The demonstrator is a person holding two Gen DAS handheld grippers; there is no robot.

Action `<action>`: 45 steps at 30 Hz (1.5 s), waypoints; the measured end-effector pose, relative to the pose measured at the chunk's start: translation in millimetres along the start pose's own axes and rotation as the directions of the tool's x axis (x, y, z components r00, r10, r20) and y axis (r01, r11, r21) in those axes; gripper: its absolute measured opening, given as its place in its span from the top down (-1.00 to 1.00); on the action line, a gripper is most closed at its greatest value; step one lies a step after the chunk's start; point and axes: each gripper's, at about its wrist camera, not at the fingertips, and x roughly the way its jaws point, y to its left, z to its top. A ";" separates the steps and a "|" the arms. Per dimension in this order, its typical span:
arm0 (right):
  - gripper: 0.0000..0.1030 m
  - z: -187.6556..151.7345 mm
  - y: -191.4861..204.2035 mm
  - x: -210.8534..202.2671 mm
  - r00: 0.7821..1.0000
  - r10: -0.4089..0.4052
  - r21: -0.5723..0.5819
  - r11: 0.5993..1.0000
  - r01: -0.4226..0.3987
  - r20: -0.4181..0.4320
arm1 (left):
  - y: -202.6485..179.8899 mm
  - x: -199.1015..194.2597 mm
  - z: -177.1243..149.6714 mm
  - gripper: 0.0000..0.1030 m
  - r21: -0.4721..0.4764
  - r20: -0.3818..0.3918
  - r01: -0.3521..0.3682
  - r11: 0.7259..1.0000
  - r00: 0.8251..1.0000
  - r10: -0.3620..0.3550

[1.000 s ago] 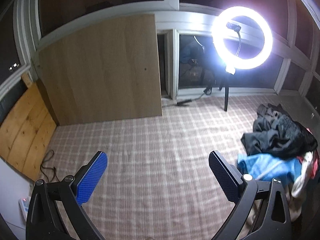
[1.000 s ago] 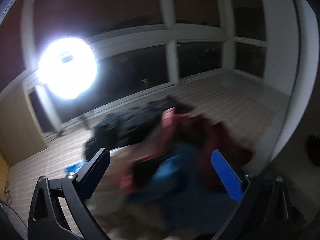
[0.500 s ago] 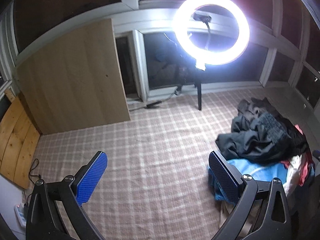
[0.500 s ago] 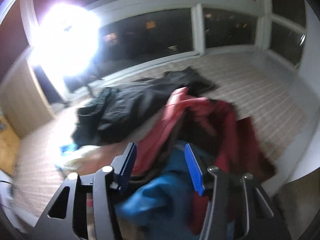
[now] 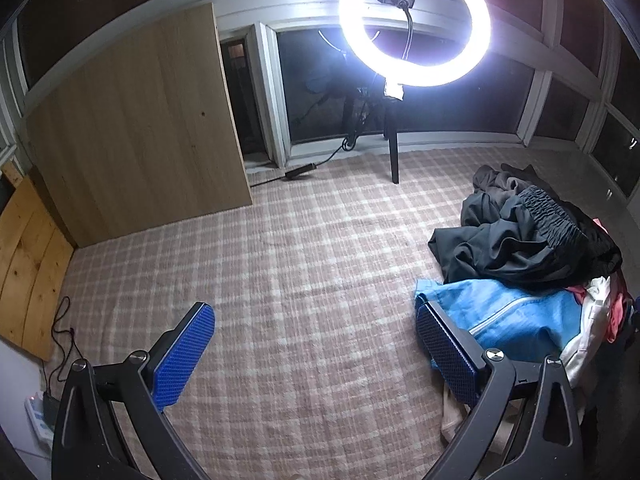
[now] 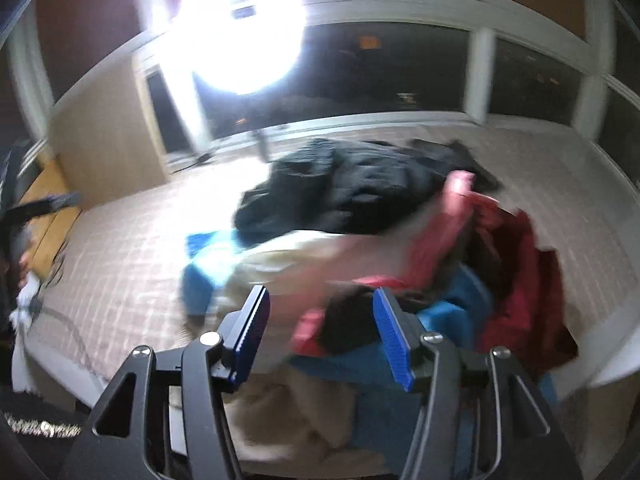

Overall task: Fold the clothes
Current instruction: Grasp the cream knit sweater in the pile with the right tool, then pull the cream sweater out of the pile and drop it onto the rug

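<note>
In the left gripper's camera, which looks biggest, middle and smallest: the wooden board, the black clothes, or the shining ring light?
1. Wooden board, biggest.
2. and 3. Black clothes and ring light look about alike, so no ranking there. They stand at different distances too, so true sizes stay unsure.

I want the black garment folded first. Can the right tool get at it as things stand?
Probably yes. The black garment lies on top of the pile with nothing over it, and the right tool, jaws part open and empty, hovers over the nearer pink clothing. It would have to reach past that.
</note>
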 end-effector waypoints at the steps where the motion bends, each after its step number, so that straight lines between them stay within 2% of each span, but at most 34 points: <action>1: -0.18 2.9 13.6 7.0 1.000 -0.004 -0.049 0.999 0.004 -0.007 | -0.1 -0.3 -1.1 -0.98 -0.001 -0.001 0.004 1.000 1.000 -0.004; 5: -0.20 7.1 48.0 41.9 0.998 0.007 -0.156 0.988 -0.017 -0.065 | 3.0 -4.1 -4.6 -0.98 0.002 0.006 0.003 1.000 1.000 -0.003; 8: -0.21 6.4 52.0 73.1 0.993 -0.025 -0.183 0.983 0.003 -0.117 | 10.1 -5.9 -7.1 -0.98 -0.008 0.005 -0.012 1.000 1.000 0.012; 11: -0.17 7.7 47.0 82.5 0.991 -0.021 -0.189 0.982 -0.005 -0.133 | 19.0 -6.1 -10.4 -0.98 -0.026 0.001 -0.021 0.999 1.000 0.021; 12: -0.09 9.0 44.3 81.4 0.992 -0.018 -0.186 0.983 -0.006 -0.129 | 21.9 -6.5 -11.7 -0.98 -0.032 0.000 -0.024 0.999 1.000 0.024; 15: 0.35 12.6 36.5 77.7 0.993 -0.014 -0.178 0.984 -0.007 -0.117 | 29.5 -7.1 -15.6 -0.98 -0.051 -0.003 -0.029 0.998 1.000 0.029; 17: 0.50 13.4 30.4 76.5 0.993 -0.028 -0.171 0.985 0.008 -0.112 | 32.2 -6.6 -18.2 -0.98 -0.057 -0.006 -0.027 0.998 1.000 0.026; 18: 0.65 14.0 26.7 76.0 0.993 -0.034 -0.157 0.987 0.017 -0.109 | 32.3 -6.1 -19.4 -0.98 -0.057 -0.008 -0.026 0.998 1.000 0.025; 20: 0.73 16.2 17.4 73.5 0.995 -0.035 -0.102 0.994 0.025 -0.097 | 31.8 -5.2 -22.1 -0.98 -0.054 -0.010 -0.022 0.998 1.000 0.022; 23: 0.79 28.9 -2.5 59.9 0.998 0.037 0.036 0.999 -0.035 -0.046 | 30.1 -4.7 -24.0 -0.98 -0.046 -0.015 -0.014 0.999 1.000 0.013; 27: 0.83 63.0 -16.7 41.6 0.998 -0.028 0.031 0.999 0.027 0.053 | 27.9 -4.3 -22.0 -0.98 -0.042 -0.015 -0.003 0.999 1.000 0.003; 30: 0.84 111.5 -43.1 38.2 0.990 -0.074 0.082 0.995 0.064 0.124 | 24.4 -5.6 -18.5 -0.98 -0.046 -0.011 0.014 0.999 1.000 -0.014; 32: 0.84 142.0 -62.5 46.0 0.971 -0.176 0.102 0.982 0.161 0.161 | 20.0 -7.7 -18.4 -0.98 -0.036 -0.005 0.023 0.999 1.000 -0.023; 33: 0.81 155.2 -71.6 58.2 0.965 -0.228 0.096 0.971 0.217 0.126 | 17.6 -8.6 -18.6 -0.98 -0.028 -0.005 0.024 0.999 1.000 -0.024; 34: 0.73 167.3 -81.0 74.8 0.964 -0.260 0.087 0.963 0.256 0.048 | 15.1 -9.3 -19.2 -0.98 -0.017 -0.007 0.023 1.000 1.000 -0.023; 35: 0.73 175.3 -88.9 86.8 0.959 -0.281 0.088 0.955 0.282 -0.020 | 13.7 -10.0 -19.9 -0.98 -0.009 -0.007 0.022 1.000 1.000 -0.022; 36: 0.65 173.9 -92.2 85.7 0.961 -0.272 0.105 0.955 0.276 -0.047 | 12.4 -10.8 -20.7 -0.98 0.001 -0.006 0.020 1.000 1.000 -0.020; 38: 0.53 160.1 -92.5 65.7 0.976 -0.213 0.139 0.967 0.216 -0.033 | 12.1 -11.8 -21.3 -0.98 0.013 -0.004 0.018 1.000 1.000 -0.018; 40: 0.10 128.9 -82.1 31.4 0.987 -0.161 0.137 0.978 0.159 0.001 | 13.5 -10.6 -21.2 -0.98 0.018 -0.009 0.021 1.000 1.000 -0.020; 42: -0.13 86.7 -66.3 -3.5 0.991 -0.128 0.129 0.984 0.123 0.030 | 15.1 -8.2 -20.5 -0.98 0.020 -0.016 0.026 0.999 1.000 -0.025; 44: -0.15 37.0 -50.4 -30.4 0.996 -0.085 0.139 0.987 0.079 0.037 | 16.5 -6.3 -19.5 -0.98 0.019 -0.023 0.038 0.999 0.999 -0.037; 45: -0.15 14.9 -44.6 -33.6 0.997 -0.075 0.155 0.985 0.072 0.013 | 16.3 -5.6 -18.7 -0.98 0.021 -0.024 0.041 0.999 0.999 -0.040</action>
